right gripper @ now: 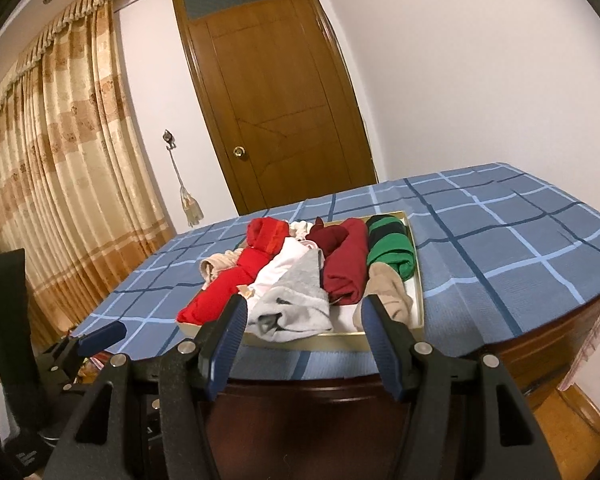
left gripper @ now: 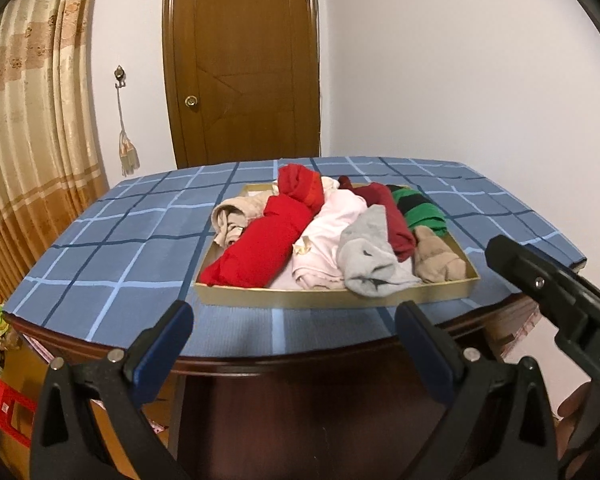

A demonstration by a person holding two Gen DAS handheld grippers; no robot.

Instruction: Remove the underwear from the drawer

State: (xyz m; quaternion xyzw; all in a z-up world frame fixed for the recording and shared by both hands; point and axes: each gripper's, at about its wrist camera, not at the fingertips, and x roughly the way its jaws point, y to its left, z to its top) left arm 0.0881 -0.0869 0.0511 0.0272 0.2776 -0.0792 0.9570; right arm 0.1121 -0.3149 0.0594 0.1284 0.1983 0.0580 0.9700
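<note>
left wrist view: the left claw (left gripper: 294, 324) is at the bottom of the frame, jaws wide apart and holding nothing, still in front of the table (left gripper: 112, 248) edge. the drawer (left gripper: 332, 298), a shallow gold tray, sits in the centre of the frame on the blue check cloth. it is packed w/ rolled clothes: bright red roll (left gripper: 260, 244) at left, pale pink piece (left gripper: 324, 236) in the middle, grey sock (left gripper: 370, 256) hanging over the front rim, dark red roll (left gripper: 396, 216), green-black striped roll (left gripper: 420, 210) and beige sock (left gripper: 436, 260) at right. the right claw (left gripper: 540, 284) shows as a dark arm at the right edge; its opening cannot be told here.

right wrist view: the right claw (right gripper: 304, 336) is low in the centre, jaws wide and empty, just before the front rim of the drawer (right gripper: 418, 280). the grey sock (right gripper: 296, 308) lies directly between the fingers, the beige sock (right gripper: 388, 296) behind the right one.

risks, in my judgement:
- the claw may close on a sock instead of underwear, b/c socks lie nearest.
- pieces overlap tight, so one pull may drag a neighbour out.
- the tray looks light and loose on the cloth; a sideways tug could slide it toward the table edge.
- a low approach may hit the front rim.
</note>
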